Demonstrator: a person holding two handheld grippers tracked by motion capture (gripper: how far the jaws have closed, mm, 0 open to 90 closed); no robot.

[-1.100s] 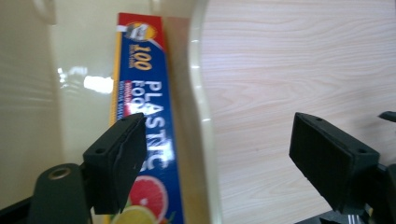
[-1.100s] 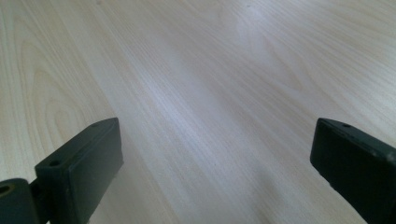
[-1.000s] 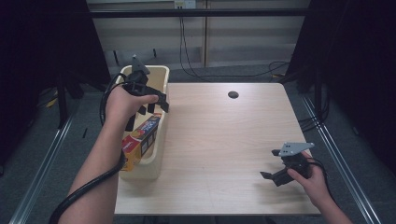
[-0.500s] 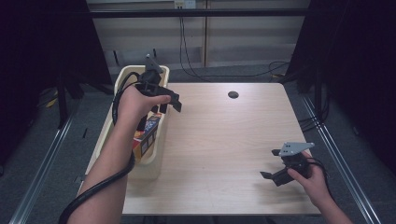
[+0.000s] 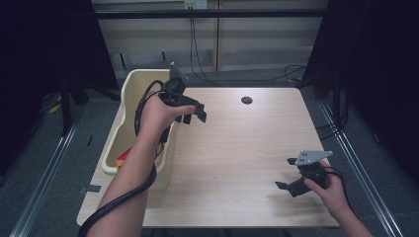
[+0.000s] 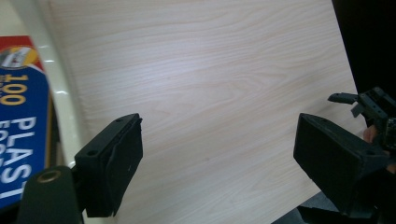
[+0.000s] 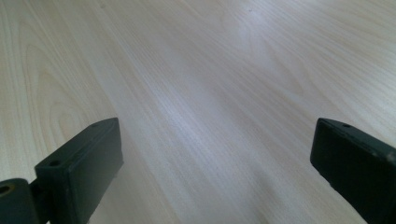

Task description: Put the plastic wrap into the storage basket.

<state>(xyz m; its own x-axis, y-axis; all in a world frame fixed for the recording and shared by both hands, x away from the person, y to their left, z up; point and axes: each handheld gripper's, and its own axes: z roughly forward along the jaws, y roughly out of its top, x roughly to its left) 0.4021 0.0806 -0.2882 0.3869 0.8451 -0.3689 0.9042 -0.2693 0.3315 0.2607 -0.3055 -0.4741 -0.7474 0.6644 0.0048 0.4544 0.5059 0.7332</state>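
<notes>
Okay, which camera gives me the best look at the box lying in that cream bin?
The left gripper view: the box sits close at its left edge, blue with large white lettering. In the high view only a red and yellow corner peeks from the bin past the person's forearm. The right gripper view faces bare tabletop.

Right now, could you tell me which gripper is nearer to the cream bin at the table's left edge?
Left. The left gripper is just past the cream bin's right rim, jaws open over the table. The right gripper sits near the table's front right corner.
</notes>
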